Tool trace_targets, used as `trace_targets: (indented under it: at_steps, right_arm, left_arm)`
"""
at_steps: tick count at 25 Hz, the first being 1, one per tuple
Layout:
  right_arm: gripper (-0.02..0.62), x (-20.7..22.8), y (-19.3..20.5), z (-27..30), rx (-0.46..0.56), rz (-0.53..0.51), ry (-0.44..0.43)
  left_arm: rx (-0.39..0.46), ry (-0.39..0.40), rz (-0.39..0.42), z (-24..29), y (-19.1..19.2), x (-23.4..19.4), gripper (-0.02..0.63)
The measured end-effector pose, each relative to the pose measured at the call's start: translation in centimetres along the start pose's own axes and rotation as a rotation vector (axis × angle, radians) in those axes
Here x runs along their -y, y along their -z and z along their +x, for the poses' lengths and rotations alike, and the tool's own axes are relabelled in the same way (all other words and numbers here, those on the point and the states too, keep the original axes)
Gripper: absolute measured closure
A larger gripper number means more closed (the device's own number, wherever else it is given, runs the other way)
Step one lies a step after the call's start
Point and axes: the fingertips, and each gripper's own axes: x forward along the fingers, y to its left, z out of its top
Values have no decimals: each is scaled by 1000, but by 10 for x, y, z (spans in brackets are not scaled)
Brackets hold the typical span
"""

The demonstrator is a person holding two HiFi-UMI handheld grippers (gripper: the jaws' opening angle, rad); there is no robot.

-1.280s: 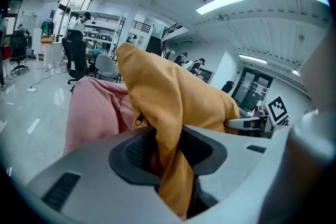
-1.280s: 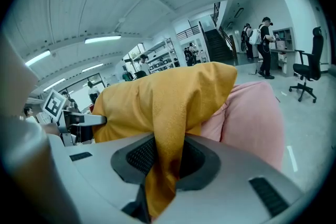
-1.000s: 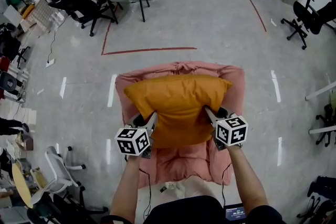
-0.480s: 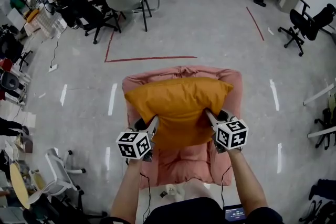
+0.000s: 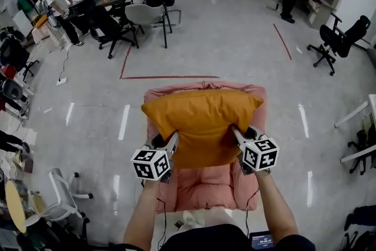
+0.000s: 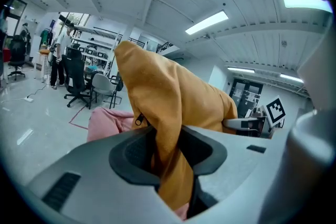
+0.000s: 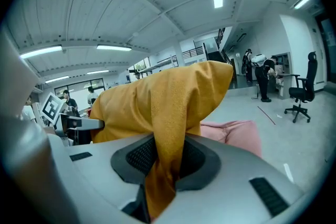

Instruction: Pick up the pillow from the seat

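Looking down from the head view, the orange pillow (image 5: 201,123) sits up over the pink armchair (image 5: 205,185), and I think it is off the seat. The left gripper (image 5: 172,139) and the right gripper (image 5: 236,133) each pinch a near corner.

The left gripper view shows its jaws close together, squeezing a fold of pillow cloth (image 6: 168,97).

The right gripper view shows the same: narrow jaws biting a thin fold (image 7: 168,102).

Only cloth is pinched. If one side pulls harder, I think a fold could slip out and the pillow would drop.
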Motion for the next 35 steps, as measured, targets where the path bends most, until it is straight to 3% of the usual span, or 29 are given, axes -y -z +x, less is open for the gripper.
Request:
trace_targets:
  at_steps: [17,35]
  right_arm:
    - [494,-69,-33,-70,96,-62,26]
    - [491,-136,-31,-122,169,-44,30]
  left_arm:
    - [121,21,49,-89,-31,29,459]
    - [201,38,124,-172,-40,39,453]
